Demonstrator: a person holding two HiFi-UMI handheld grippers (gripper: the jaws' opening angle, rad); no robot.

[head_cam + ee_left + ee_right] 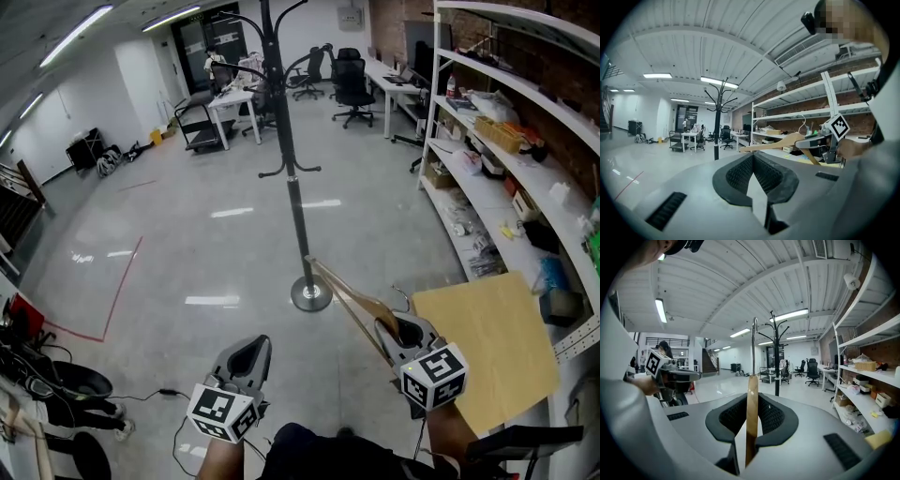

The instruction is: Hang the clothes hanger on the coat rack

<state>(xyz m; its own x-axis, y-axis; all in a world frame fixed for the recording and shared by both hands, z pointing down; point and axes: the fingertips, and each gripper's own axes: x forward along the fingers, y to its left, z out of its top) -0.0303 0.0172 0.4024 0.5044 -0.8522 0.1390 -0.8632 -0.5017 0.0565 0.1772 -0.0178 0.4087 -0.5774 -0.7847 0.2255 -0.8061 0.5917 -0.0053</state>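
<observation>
Right hand-held gripper [751,408], ribbed pads [771,416] around flat wooden clothes hanger [752,385]

The coat rack [298,216] stands on the floor [187,244] straight ahead, with shelving [487,187] along its right. The clothes hanger [352,300] sits in the right tool [398,330], with the left tool [248,354] to its left.

"Where's the clothes hanger [349,298]?"
"It's clamped edge-on between the jaws of the right gripper [401,333]. It's pale wood with a metal hook, and one arm slants toward ten o'clock."
"And the coat rack [284,131]?"
"It stands upright at twelve o'clock: a black pole with curved hooks and a round base on the floor."
</observation>
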